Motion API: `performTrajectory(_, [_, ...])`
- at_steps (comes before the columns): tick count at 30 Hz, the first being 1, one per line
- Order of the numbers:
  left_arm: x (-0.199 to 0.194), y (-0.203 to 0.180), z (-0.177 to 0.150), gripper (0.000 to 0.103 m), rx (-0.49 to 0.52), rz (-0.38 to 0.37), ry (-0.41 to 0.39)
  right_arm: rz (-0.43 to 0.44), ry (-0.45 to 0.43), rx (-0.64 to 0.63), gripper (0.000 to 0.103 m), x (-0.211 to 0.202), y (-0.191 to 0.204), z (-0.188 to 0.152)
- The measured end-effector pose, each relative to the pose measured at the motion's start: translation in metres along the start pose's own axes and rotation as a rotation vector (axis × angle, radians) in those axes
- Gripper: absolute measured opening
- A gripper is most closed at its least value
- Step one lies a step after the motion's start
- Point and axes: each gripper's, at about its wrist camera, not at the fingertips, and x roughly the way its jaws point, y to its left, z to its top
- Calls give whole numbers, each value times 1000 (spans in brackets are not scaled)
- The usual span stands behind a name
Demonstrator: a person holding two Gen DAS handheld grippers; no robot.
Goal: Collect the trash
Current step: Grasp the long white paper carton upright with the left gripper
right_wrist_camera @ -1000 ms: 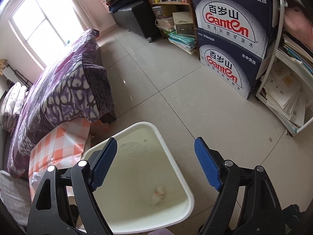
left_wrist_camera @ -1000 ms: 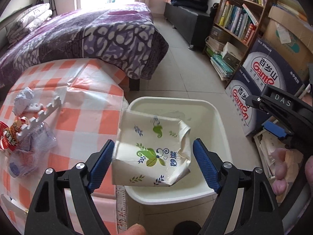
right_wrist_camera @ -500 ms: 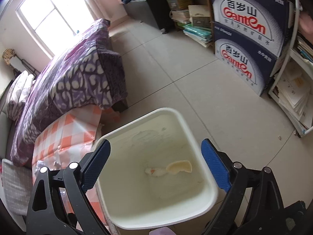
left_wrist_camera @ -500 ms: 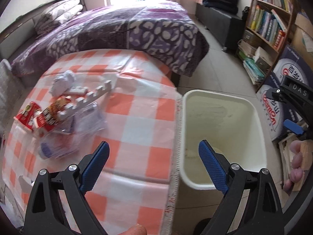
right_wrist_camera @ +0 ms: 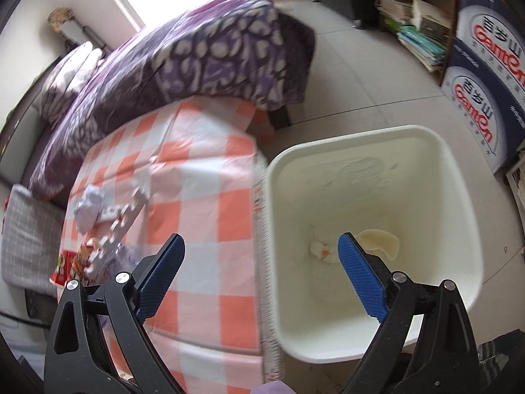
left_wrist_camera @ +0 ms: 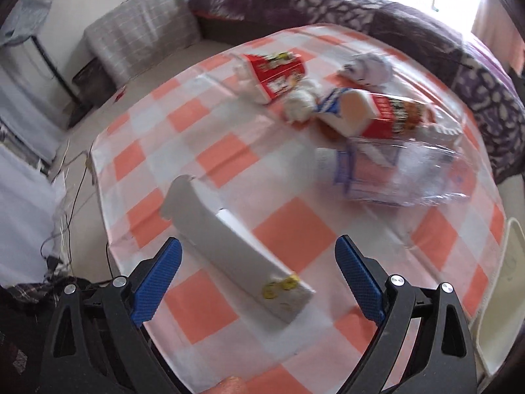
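My left gripper is open above the orange-checked table, its jaws straddling without touching a long grey-white carton strip. Further back lie a red snack box, a red-and-white carton, a crumpled white tissue, a crumpled paper ball and a clear plastic bottle. My right gripper is open and empty over the seam between the table and the white bin. Inside the bin rest a small wad and a pale peel-like scrap.
A bed with a purple patterned cover stands behind the table. Blue-and-white water cartons and a bookshelf line the right wall. A grey checked cushion and loose cables lie left of the table.
The left gripper let the floral paper carton go over the bin, then swung left and rolled over the table litter. The right gripper widened and shifted left, bringing the table into view.
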Motion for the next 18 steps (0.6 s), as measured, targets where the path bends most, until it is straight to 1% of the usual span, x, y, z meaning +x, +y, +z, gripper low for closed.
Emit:
performTrajectory(2, [14,19,2,92,-63,-4,68,2,11,-35,90,5,15,-6])
performTrajectory(3, [22,26,3,92,-92,-17,111,1,14,-48,91,7,21,-8])
performTrajectory(5, [33,34,2,92,-134,-45,167,-4,20,-75,91,11,31,-14])
performTrajectory(7, [43,34,4,92,-151,-72,205,-27,31,-108,91,15,39,-18])
performTrajectory(9, [52,30,6,91,-147,-87,238,-37,37,-127,91,18,44,-22])
performTrajectory(12, [66,27,3,91,-169,-116,323,-50,46,-139,91,23,46,-24])
performTrajectory(13, [66,26,3,91,-162,-104,316,-53,48,-138,91,24,46,-24])
performTrajectory(15, [63,24,4,86,-141,-107,290,-56,54,-131,91,26,45,-24])
performTrajectory(16, [61,23,6,76,-131,-109,273,-55,57,-126,91,27,45,-23])
performTrajectory(17, [58,22,8,64,-113,-112,252,-53,62,-122,91,28,45,-23])
performTrajectory(18, [57,21,10,59,-100,-117,241,-49,66,-119,91,29,45,-24])
